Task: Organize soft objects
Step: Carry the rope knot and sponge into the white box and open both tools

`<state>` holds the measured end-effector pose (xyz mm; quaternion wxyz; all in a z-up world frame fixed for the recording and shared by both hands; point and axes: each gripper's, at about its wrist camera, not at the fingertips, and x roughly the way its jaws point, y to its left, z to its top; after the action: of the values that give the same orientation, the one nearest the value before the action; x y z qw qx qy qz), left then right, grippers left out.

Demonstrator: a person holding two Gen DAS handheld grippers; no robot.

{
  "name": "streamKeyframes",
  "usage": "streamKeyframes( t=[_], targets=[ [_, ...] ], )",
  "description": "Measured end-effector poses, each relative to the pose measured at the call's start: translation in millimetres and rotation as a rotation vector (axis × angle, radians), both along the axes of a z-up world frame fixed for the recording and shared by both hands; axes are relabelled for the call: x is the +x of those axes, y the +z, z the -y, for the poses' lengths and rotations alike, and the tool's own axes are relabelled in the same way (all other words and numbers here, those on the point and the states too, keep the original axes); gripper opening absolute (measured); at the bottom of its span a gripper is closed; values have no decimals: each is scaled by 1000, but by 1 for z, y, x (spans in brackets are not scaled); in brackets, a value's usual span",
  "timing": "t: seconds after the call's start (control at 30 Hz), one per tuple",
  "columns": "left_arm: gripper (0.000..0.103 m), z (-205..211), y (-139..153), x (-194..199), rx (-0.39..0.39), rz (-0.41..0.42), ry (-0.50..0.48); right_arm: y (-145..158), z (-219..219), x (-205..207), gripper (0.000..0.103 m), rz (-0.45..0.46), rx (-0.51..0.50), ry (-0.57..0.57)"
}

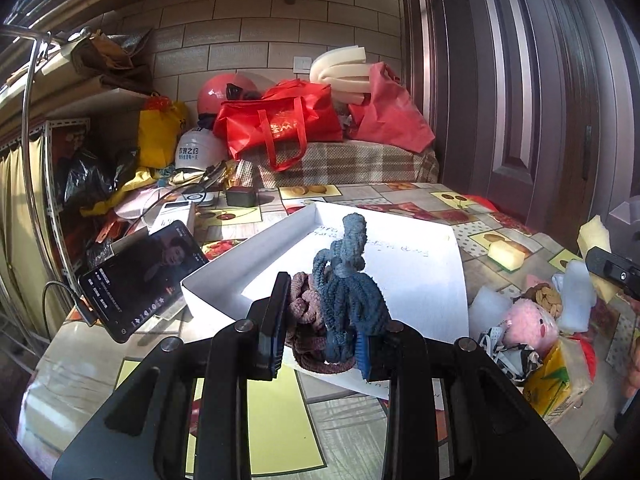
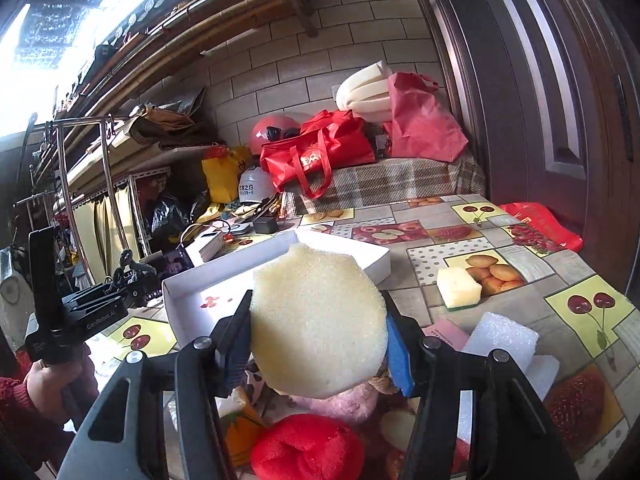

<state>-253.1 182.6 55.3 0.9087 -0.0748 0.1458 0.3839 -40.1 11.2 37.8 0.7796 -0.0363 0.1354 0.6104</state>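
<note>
We see a surface (image 2: 500,240) covered in a fruit-print cloth, with a shallow white box (image 1: 248,256) lying open near its middle. Our left tool (image 1: 320,336) hangs just above the near edge of that box, its two fingers pressed in on a bundle of blue and brown hair ties (image 1: 340,296); the bundle stands up between the pads and reaches forward over the box floor. Our right tool (image 2: 316,344) pinches a round yellow sponge (image 2: 316,320) between its fingers, the sponge held upright above a heap of soft things at the right of the box. Under it lie a pink plush toy (image 1: 528,322), a red knitted piece (image 2: 308,448) and white foam blocks (image 2: 500,338). A small yellow sponge block (image 2: 458,288) sits alone on the cloth, well apart from both tools, on the far right side of the box. A phone (image 1: 140,276) with a lit screen leans just beside the box's left wall. Behind the surface, red bags (image 1: 280,120) and helmets (image 1: 224,92) pile against a tiled wall.
</note>
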Motion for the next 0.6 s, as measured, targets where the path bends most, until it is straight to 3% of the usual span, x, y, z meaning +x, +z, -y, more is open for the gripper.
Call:
streamKeyframes(
  t=[0.13,0.3,0.6],
  targets=[
    [27,-16,0,1,29,-8,-2,-2,-24,-47,57,80,-14,136],
    [27,-40,0,3,33,0,-8,-7,-59,-91,57,92,-45,226],
    [27,-80,2,5,-15,29,-28,-15,-109,-108,57,53,-92,128]
  ],
)
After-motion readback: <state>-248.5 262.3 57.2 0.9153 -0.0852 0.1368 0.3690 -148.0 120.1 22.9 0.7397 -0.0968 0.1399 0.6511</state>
